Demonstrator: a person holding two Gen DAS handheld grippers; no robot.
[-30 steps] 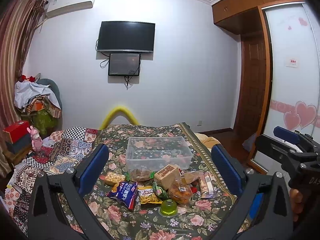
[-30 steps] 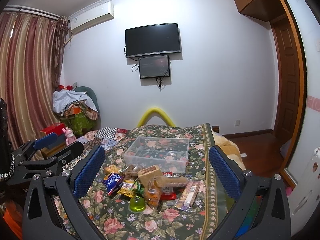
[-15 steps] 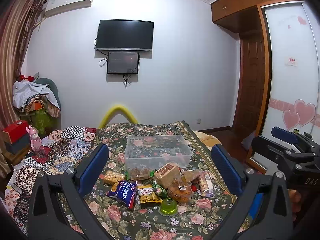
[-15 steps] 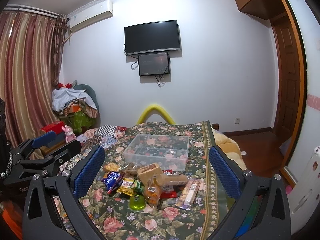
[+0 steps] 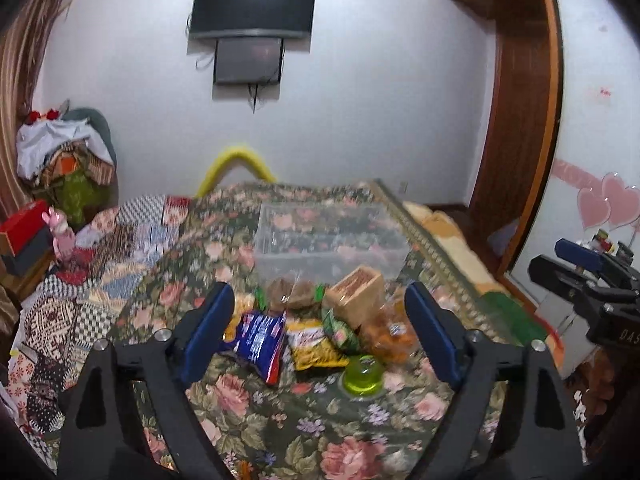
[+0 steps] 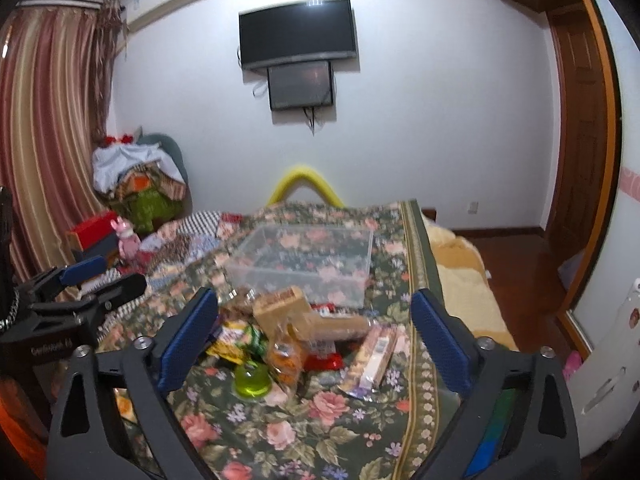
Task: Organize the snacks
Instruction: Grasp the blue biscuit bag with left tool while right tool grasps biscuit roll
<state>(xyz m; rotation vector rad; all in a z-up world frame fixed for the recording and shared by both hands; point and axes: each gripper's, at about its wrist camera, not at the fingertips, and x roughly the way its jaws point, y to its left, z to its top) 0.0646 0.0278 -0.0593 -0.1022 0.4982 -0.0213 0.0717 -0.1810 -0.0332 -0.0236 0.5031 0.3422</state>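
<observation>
A pile of snacks lies on the floral bedspread point(image 5: 280, 432): a blue packet point(image 5: 258, 340), a yellow packet point(image 5: 312, 348), a brown box point(image 5: 354, 294), an orange bag point(image 5: 386, 336) and a green jelly cup point(image 5: 362, 376). A clear plastic bin point(image 5: 328, 236) stands behind them, empty. My left gripper point(image 5: 320, 336) is open above the pile, holding nothing. In the right wrist view my right gripper point(image 6: 316, 336) is open and empty over the same pile, with the brown box point(image 6: 280, 306), jelly cup point(image 6: 252, 380), long wafer packet point(image 6: 378, 354) and bin point(image 6: 304, 268) ahead.
A patchwork quilt point(image 5: 100, 264) covers the bed's left side. A chair heaped with clothes point(image 5: 64, 160), a red box point(image 5: 22, 228) and a pink toy point(image 5: 62, 236) stand at left. A wooden door point(image 6: 576, 168) is at right. The bed's right edge drops to the floor point(image 6: 516, 252).
Both grippers have moved forward and tilted down toward the snack pile, which now looks larger and sits between the fingers. Both stay open and empty.
</observation>
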